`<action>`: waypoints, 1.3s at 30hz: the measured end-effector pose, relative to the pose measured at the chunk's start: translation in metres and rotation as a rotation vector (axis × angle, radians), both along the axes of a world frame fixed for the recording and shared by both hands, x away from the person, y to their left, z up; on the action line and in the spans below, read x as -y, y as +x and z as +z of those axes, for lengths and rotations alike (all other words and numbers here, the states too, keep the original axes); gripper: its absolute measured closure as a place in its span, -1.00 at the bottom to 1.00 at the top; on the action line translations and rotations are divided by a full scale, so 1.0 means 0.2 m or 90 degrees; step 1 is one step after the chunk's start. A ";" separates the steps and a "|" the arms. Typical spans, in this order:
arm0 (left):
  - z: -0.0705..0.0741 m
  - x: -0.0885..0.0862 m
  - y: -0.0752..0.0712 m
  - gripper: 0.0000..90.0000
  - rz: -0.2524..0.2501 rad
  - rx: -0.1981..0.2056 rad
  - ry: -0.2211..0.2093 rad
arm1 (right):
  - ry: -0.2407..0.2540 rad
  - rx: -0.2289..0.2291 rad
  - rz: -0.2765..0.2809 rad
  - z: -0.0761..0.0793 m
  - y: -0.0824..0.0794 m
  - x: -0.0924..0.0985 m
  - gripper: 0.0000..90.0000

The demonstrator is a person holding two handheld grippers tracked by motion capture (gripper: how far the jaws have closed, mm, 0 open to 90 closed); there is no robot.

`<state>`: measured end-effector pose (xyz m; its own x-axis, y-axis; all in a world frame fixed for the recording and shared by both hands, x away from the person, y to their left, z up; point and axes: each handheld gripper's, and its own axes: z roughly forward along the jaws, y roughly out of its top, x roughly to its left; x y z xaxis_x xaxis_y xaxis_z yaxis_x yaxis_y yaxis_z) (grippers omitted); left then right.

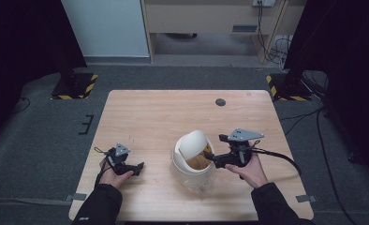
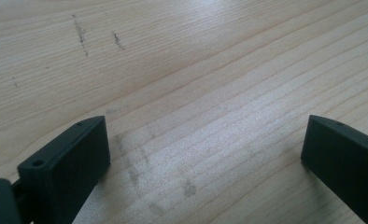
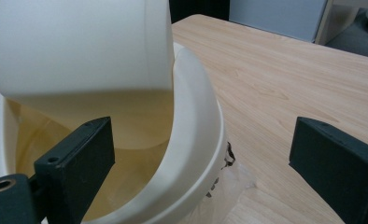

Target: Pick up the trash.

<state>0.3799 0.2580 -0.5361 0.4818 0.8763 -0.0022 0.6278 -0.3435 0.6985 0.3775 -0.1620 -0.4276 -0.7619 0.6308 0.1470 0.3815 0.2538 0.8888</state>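
My right gripper [image 3: 201, 172] is right up at the cream plastic swing-lid bin [image 3: 191, 154], jaws wide apart with the rim standing between them, nothing pinched. One jaw sits over the bin's mouth, the other outside its wall. The bin's rounded cream flap [image 3: 79, 46] is tipped, leaving the mouth partly open, and I can see the yellowish inside. A scrap of clear plastic film [image 3: 233, 182] peeks out beside the bin's base.

From the high view, the bin [image 1: 192, 171] stands near my edge of the pale wooden table [image 1: 150, 112]. My right gripper [image 1: 210, 159] is at its rim. My left gripper [image 1: 138, 168] rests well to the left of the bin, jaws spread, empty, over bare wood.

My read: the grip on the rim isn't made yet, so the real work is still ahead.

Count: one bin, one flap, two grippers, one small dark round plug [image 1: 220, 102] on the table beyond the bin.
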 end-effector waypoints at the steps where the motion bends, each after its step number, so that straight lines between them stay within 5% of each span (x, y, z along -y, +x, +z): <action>1: 0.00 0.00 0.00 -0.99 0.000 0.000 0.000 | 0.001 0.002 -0.001 0.01 0.00 0.01 -0.85; 15: 0.00 0.00 0.00 -0.99 0.000 0.000 0.000 | 0.000 0.038 -0.052 0.13 0.00 0.15 -0.89; 25: 0.00 0.00 0.00 -0.99 -0.001 0.000 0.000 | -0.001 0.044 -0.117 0.12 0.04 0.28 -0.88; 27: 0.00 0.00 0.00 -0.99 -0.001 0.000 0.000 | 0.000 0.039 -0.113 0.11 0.04 0.31 -0.73; 32: 0.00 0.00 0.00 -0.99 -0.001 0.000 0.000 | -0.014 0.034 -0.133 0.08 0.07 0.35 -0.80; 39: 0.00 0.00 0.00 -0.99 -0.001 0.000 0.001 | -0.029 -0.026 -0.143 -0.01 0.14 0.40 -0.68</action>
<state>0.3800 0.2579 -0.5361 0.4829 0.8757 -0.0014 0.6276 -0.3450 0.6979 0.4052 -0.2411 -0.4298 -0.5959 0.7903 0.1427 0.4682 0.1975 0.8612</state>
